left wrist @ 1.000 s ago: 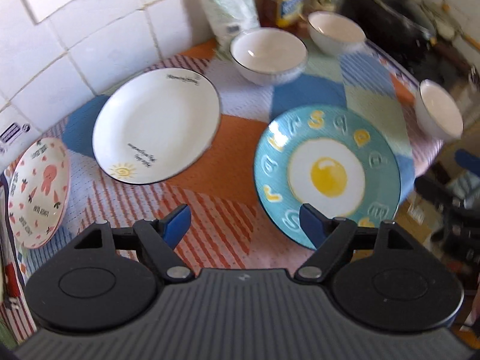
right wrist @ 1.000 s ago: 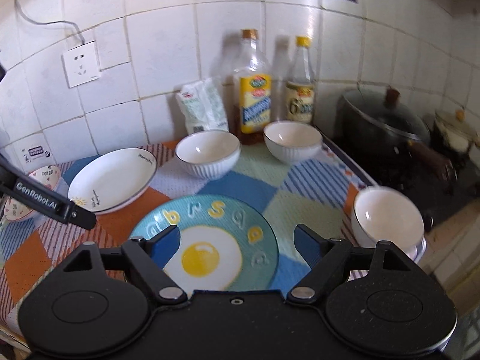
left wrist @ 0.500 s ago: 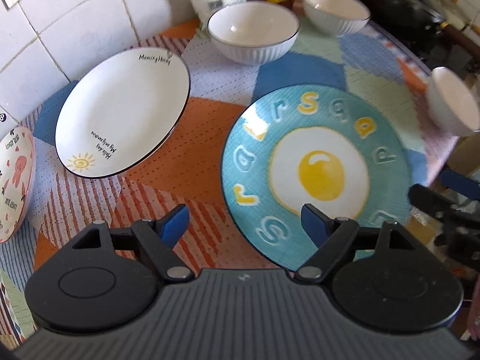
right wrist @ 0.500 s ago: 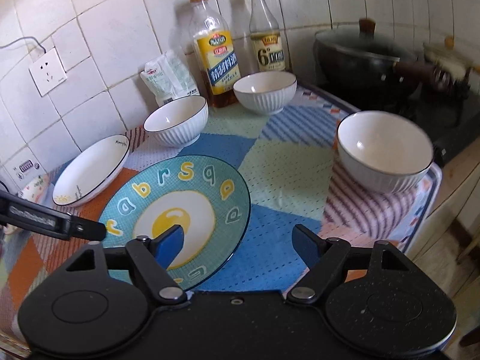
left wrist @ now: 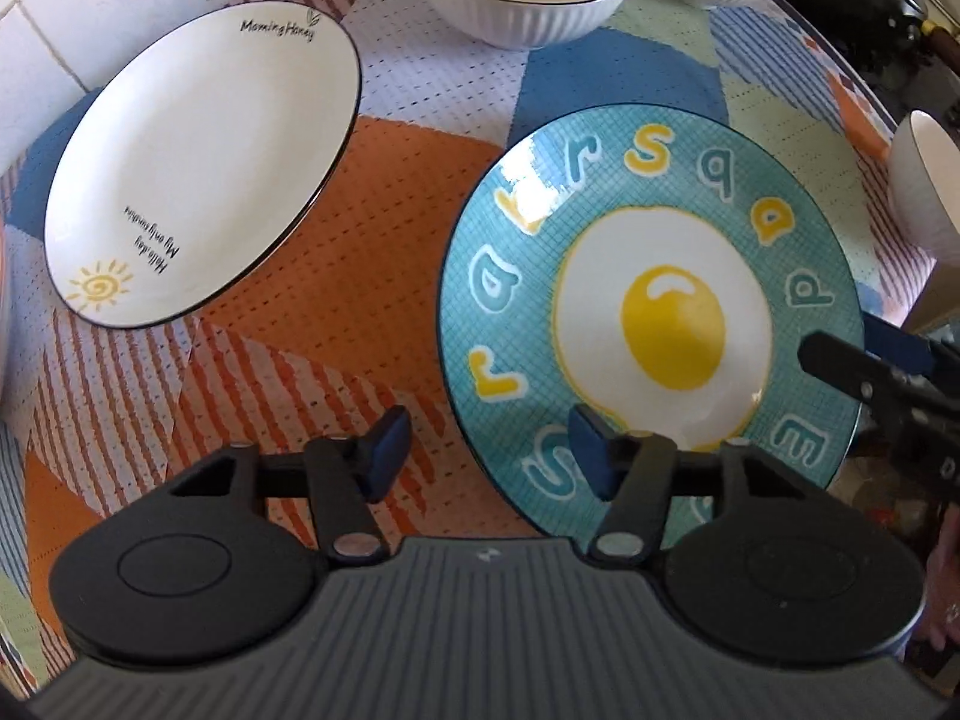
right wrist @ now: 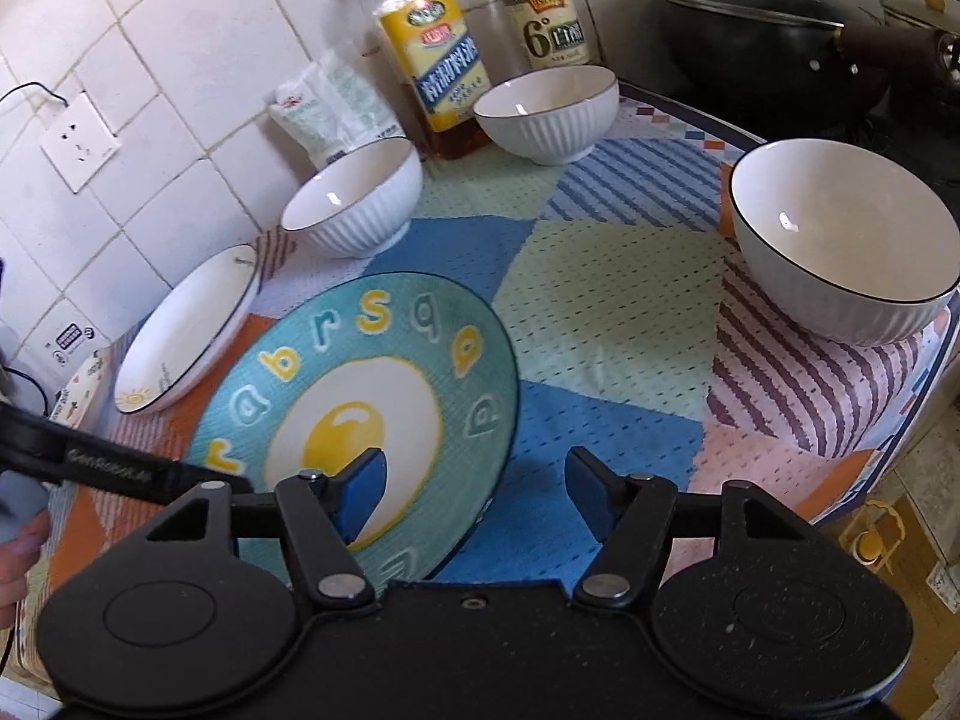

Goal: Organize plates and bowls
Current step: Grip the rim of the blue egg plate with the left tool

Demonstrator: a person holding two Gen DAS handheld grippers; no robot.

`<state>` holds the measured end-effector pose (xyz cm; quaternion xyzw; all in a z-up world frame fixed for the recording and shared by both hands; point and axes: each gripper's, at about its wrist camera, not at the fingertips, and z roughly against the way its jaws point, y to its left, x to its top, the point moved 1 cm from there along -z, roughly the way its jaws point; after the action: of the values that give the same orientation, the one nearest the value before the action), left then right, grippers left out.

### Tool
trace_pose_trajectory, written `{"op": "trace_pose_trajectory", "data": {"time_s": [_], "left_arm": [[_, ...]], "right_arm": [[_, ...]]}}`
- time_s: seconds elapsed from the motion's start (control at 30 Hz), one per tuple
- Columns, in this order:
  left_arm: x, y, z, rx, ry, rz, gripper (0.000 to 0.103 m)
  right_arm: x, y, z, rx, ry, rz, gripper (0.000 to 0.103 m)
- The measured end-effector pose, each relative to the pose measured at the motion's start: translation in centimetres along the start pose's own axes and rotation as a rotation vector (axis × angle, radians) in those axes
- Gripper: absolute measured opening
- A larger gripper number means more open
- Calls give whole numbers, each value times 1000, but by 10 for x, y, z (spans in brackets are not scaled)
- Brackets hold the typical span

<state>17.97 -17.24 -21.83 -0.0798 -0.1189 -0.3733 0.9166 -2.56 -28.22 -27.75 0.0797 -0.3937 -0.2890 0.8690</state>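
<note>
A teal plate with a fried-egg picture (left wrist: pixel 654 312) lies flat on the patchwork mat; it also shows in the right wrist view (right wrist: pixel 360 414). My left gripper (left wrist: pixel 489 456) is open, straddling the plate's near left rim. My right gripper (right wrist: pixel 474 489) is open over the plate's near right rim and shows at the right edge of the left wrist view (left wrist: pixel 870 360). A white oval plate (left wrist: pixel 198 162) lies to the left. Three white ribbed bowls stand around: back left (right wrist: pixel 354 198), back middle (right wrist: pixel 549 111), right (right wrist: pixel 840 240).
Two bottles (right wrist: pixel 441 60) and a white bag (right wrist: pixel 327 105) stand against the tiled wall behind the bowls. A black lidded pot (right wrist: pixel 774 36) sits on the stove at right. A small patterned dish (right wrist: pixel 81 384) lies far left. The mat's edge (right wrist: pixel 936 372) drops off at right.
Both grippers have moved down and closer to the teal plate. The left one now straddles its near left rim, the right one its near right rim. Both stay open.
</note>
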Motion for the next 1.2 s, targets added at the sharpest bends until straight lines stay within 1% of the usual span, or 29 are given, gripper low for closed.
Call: {"op": "trace_pose_trajectory", "data": {"time_s": [0.03, 0.07, 0.1, 0.13, 0.2, 0.23, 0.3, 0.33, 0.37, 0.47, 0.5, 0.6, 0.67, 0.73, 0.87, 0.97, 1.03, 1.13, 1.2], "left_arm": [[1, 0, 0, -8, -3, -4, 47], [1, 0, 1, -19, -3, -3, 40], [3, 1, 1, -32, -2, 2, 33], [4, 1, 1, -38, 2, 8, 33], [4, 2, 1, -46, 4, 2, 32], [2, 2, 1, -49, -4, -4, 32], [-3, 0, 3, -51, -31, -32, 33], [-4, 1, 3, -55, -38, -32, 33], [-4, 2, 2, -64, -36, -14, 33], [-3, 9, -2, -109, -24, 74, 36], [-2, 8, -2, -108, -24, 74, 37], [-5, 4, -2, -99, -33, 69, 38], [-7, 4, -1, -94, -43, 80, 37], [-9, 5, -1, -95, -51, 102, 35], [-14, 2, 6, -98, -36, 128, 35], [-19, -3, 19, -117, -66, 117, 35], [-19, -9, 26, -113, -78, 100, 35], [-19, -12, 38, -98, -100, 73, 35], [-18, -10, 45, -97, -114, 79, 35]], "right_arm": [[2, -1, -1, 10, 5, 7, 62], [4, -1, -2, 25, 10, 13, 55], [5, -1, -3, 41, 13, 18, 51], [7, -1, -3, 57, 18, 21, 40], [9, -3, -6, 53, 36, 21, 34], [10, -6, -7, 68, 50, 6, 32], [11, -9, -8, 94, 72, -6, 32], [11, -8, -10, 102, 87, 15, 32], [10, -7, -13, 110, 109, 34, 31], [12, -11, -15, 140, 118, 37, 31], [13, -13, -16, 150, 125, 33, 30], [15, -17, -17, 160, 138, 44, 23], [17, -23, -18, 173, 144, 1, 19], [19, -28, -20, 187, 154, -49, 17], [25, -25, -21, 183, 183, -17, 18], [31, -26, -16, 199, 174, 6, 18], [36, -32, -14, 212, 181, -20, 18], [43, -33, -12, 225, 197, -1, 19], [44, -34, -11, 241, 201, -3, 19]]}}
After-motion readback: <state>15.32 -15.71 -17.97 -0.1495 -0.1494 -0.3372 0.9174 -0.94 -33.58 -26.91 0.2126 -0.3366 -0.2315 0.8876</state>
